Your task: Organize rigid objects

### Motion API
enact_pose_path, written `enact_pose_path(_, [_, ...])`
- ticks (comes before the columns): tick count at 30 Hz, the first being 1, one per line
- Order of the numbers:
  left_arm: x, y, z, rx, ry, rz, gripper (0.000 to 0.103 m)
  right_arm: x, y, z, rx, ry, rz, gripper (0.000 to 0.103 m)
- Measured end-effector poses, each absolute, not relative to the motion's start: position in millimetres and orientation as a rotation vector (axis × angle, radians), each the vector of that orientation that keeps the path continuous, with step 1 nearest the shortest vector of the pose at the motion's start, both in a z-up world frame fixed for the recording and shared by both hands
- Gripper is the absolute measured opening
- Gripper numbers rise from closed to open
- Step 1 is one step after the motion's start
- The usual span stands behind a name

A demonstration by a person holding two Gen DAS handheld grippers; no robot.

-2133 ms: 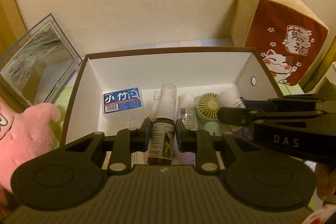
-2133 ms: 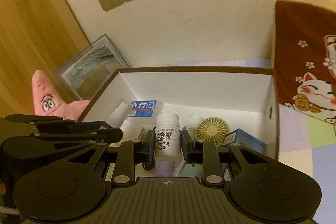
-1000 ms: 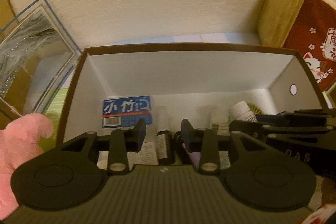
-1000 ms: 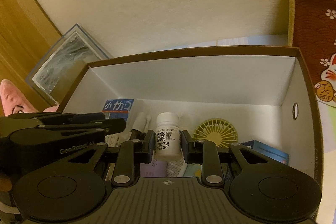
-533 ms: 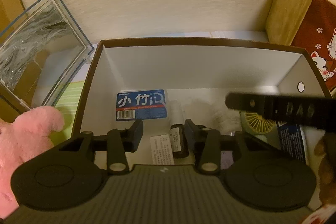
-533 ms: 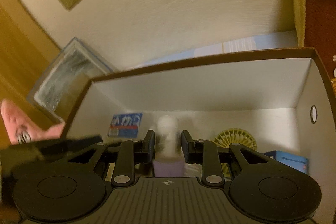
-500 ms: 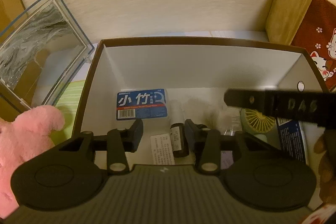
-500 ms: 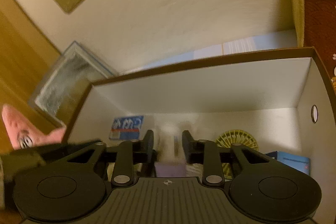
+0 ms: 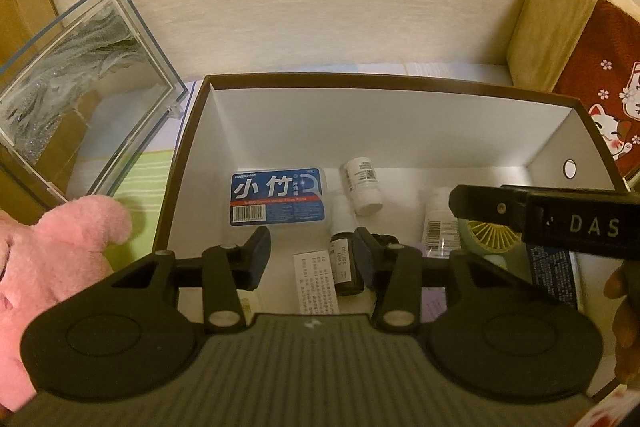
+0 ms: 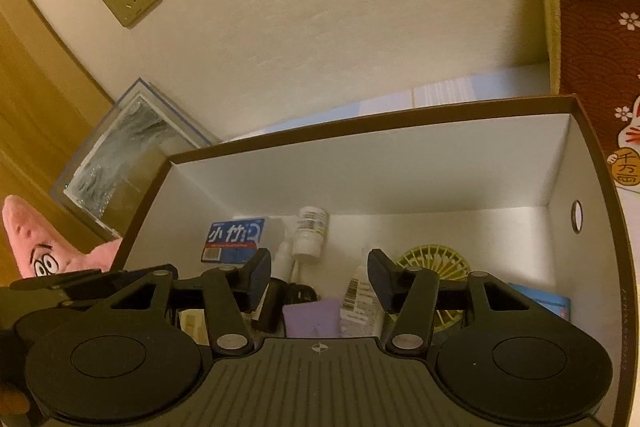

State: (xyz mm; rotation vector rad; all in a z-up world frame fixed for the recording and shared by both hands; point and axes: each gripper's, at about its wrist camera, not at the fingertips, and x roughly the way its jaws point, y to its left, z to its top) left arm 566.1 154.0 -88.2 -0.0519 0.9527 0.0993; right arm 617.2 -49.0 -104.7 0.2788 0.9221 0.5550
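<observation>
Hanging over the box [image 9: 192,147], the left claw [image 9: 310,259] and right claw [image 10: 318,277] have just been opening, both empty.

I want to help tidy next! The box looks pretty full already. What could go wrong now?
Both tools have just been opening and hold nothing. The white bottle lies on its side in the box, so it might roll against the blue floss case. The right tool hangs just over a clear bottle and the green fan and could bump them. The brown spray bottle lies below the left tool and might get nudged.
</observation>
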Motion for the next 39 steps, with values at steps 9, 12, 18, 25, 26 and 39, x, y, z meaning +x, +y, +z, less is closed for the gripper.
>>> enact_pose_path(9, [558,148,-81,-0.053,0.947,0.096,0.048,607,-59,-99,0.256,0.914,0.552,0.058])
enact_pose_path(12, [552,145,-77,-0.050,0.942,0.099,0.051,601,-64,-95,0.241,0.900,0.544,0.059])
enact_pose_path(18, [538,139,-64,-0.056,0.930,0.097,0.054,582,-74,-86,0.216,0.866,0.542,0.061])
enact_pose_path(25, [510,120,-46,-0.042,0.900,0.088,0.061,549,-91,-70,0.203,0.823,0.545,0.063])
enact_pose_path(26, [505,117,-44,-0.042,0.895,0.084,0.061,543,-93,-68,0.201,0.818,0.547,0.064])
enact_pose_path(39, [423,79,-6,-0.037,0.817,0.108,0.073,463,-138,-41,0.151,0.763,0.547,0.065])
